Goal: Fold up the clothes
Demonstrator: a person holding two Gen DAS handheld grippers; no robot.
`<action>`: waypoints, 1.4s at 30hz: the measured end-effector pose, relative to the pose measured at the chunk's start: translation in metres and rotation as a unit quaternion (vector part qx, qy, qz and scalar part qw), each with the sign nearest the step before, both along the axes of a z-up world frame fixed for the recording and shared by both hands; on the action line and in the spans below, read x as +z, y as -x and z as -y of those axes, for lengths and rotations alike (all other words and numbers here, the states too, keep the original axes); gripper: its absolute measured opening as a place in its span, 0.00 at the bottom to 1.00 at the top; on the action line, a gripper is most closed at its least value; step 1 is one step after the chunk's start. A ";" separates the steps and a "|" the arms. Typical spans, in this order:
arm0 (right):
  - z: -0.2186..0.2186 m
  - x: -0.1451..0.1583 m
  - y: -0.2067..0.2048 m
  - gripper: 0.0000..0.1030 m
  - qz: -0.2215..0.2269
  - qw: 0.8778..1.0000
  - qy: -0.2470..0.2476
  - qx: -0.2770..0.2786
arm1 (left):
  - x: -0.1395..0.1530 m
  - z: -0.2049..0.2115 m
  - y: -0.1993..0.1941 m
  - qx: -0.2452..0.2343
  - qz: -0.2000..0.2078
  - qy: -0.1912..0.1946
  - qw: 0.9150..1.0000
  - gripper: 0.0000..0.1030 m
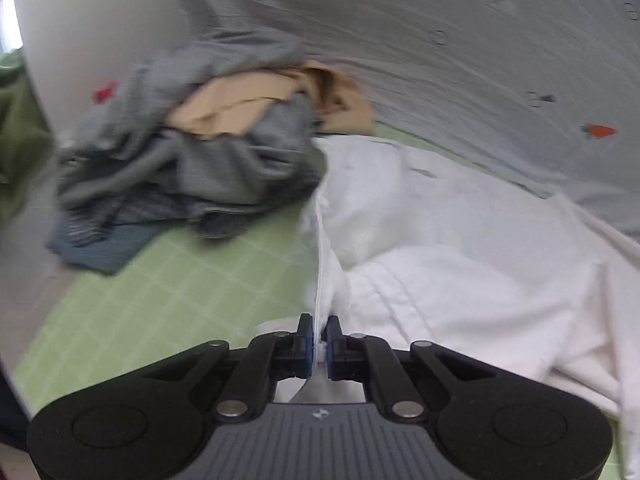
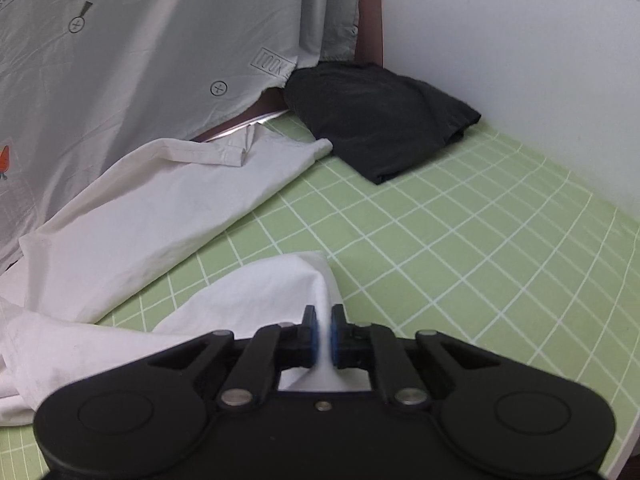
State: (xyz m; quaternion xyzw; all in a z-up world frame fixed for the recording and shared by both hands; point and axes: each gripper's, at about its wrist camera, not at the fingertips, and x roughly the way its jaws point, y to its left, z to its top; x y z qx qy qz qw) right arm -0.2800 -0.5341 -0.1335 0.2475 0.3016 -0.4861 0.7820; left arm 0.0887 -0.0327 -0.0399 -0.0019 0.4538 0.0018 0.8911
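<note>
At the bottom centre of each wrist view a white garment is pinched between blue-padded fingers. The left gripper (image 1: pixel 319 338) has its jaws nearly closed on a seamed edge of the white garment (image 1: pixel 440 264), which runs as a taut ridge straight up the frame from the fingers, then spreads rumpled across the lower right. The right gripper (image 2: pixel 323 336) likewise has its jaws drawn close on a fold of the same cloth (image 2: pixel 248 300), which peaks just above the fingers and falls away to the lower left. In that view a long flat part of the garment lies diagonally from the lower left up toward the centre, ending in a cuffed tip.

Left of centre in the left view, a heap of grey, tan and blue clothes (image 1: pixel 192 148) sits just beside the white cloth's upper edge. In the right view a folded black garment (image 2: pixel 380 120) lies in the upper centre, near the cuffed tip.

Everything rests on a green mat (image 2: pixel 460 248) marked with a white grid. A grey sheet (image 1: pixel 440 40) printed with small carrots hangs behind, and a white wall (image 2: pixel 520 60) closes the upper right.
</note>
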 end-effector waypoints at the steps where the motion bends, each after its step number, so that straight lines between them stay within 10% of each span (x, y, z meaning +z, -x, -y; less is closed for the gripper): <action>1: -0.002 0.002 0.001 0.06 -0.003 1.000 0.003 0.000 | -0.001 -0.020 0.006 0.020 -0.001 -0.010 1.000 0.07; 6: -0.013 0.006 0.008 0.11 -0.020 1.000 0.008 -0.009 | -0.032 -0.086 0.023 0.098 -0.055 0.060 0.992 0.10; 14: -0.059 0.006 0.029 0.74 0.040 0.996 -0.023 -0.081 | -0.050 -0.089 0.056 0.117 -0.060 0.127 0.983 0.59; 22: -0.097 -0.010 0.023 0.79 0.041 0.993 -0.071 -0.086 | -0.065 -0.090 0.058 0.134 -0.104 0.123 0.978 0.72; 31: -0.113 -0.029 -0.012 0.79 -0.005 0.994 -0.103 -0.046 | -0.077 -0.081 0.053 0.108 -0.108 0.108 0.982 0.68; 35: -0.119 -0.029 -0.023 0.79 -0.015 0.994 -0.105 -0.031 | -0.080 -0.081 0.047 0.094 -0.112 0.105 0.984 0.31; 42: -0.128 -0.028 -0.033 0.79 -0.027 0.994 -0.102 -0.021 | -0.069 -0.096 0.043 0.085 -0.083 0.105 0.987 0.14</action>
